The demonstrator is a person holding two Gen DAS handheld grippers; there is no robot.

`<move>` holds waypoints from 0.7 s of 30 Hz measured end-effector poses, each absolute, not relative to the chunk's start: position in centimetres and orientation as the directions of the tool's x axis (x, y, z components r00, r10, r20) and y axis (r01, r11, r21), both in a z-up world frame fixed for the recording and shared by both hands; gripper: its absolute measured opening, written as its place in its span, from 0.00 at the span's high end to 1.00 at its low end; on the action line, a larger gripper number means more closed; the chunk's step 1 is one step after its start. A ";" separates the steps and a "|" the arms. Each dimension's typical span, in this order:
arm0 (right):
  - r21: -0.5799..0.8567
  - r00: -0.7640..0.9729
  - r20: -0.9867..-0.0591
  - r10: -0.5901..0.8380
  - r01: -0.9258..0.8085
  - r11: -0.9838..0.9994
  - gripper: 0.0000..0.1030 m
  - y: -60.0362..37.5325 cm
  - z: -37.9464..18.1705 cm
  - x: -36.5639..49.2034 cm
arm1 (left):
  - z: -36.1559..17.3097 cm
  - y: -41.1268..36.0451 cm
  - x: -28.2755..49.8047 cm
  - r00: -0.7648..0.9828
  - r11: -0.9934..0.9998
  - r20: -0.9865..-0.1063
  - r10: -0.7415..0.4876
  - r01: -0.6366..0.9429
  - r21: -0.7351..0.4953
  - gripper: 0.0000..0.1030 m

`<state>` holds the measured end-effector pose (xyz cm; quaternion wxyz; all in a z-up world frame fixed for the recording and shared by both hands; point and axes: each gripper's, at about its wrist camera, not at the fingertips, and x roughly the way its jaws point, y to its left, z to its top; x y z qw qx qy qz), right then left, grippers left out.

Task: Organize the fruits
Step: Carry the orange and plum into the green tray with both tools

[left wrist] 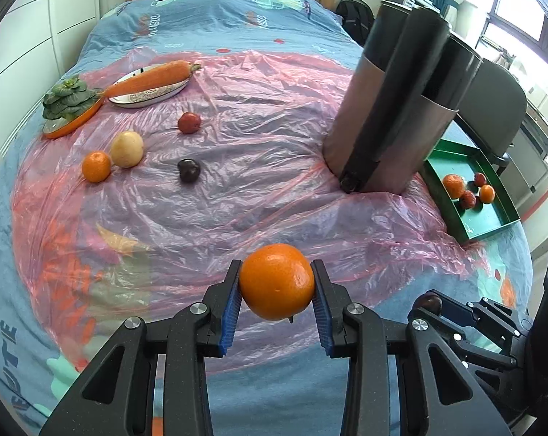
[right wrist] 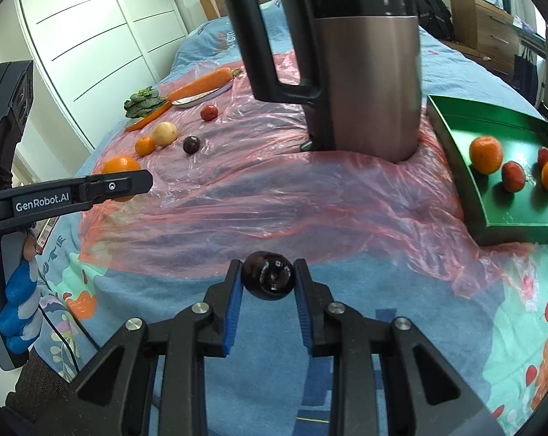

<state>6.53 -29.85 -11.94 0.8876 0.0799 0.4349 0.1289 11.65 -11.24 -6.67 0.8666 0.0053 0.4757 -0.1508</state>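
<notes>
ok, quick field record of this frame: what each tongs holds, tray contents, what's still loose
left tongs: shut on orange
right tongs: shut on dark plum
green tray: two oranges, two red fruits
loose on plastic sheet: small orange, potato, red fruit, dark fruit
white plate: carrot
orange plate: leafy green
kettle: upright, between loose fruit and tray

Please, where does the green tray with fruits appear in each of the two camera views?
Left wrist view: the green tray is at the right edge, mid-height, behind the kettle.
Right wrist view: the green tray is at the right, mid-height.
Shared landmark: the steel kettle, standing just left of the tray.
</notes>
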 end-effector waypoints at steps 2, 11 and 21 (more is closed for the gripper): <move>0.260 0.598 -0.748 0.289 -0.138 0.956 0.62 -30.9 -11.9 6.1 | -6.5 -12.3 11.4 0.498 0.949 -0.826 -0.264 0.286 -0.131 0.70; 0.292 0.647 -0.724 0.240 -0.028 0.956 0.62 -36.5 -11.5 4.5 | -6.1 -17.3 10.4 0.475 0.921 -0.831 -0.289 0.375 -0.106 0.70; 0.316 0.711 -0.685 0.159 0.093 0.944 0.62 -43.2 -10.4 4.2 | -6.1 -23.9 9.6 0.433 0.866 -0.837 -0.334 0.492 -0.090 0.70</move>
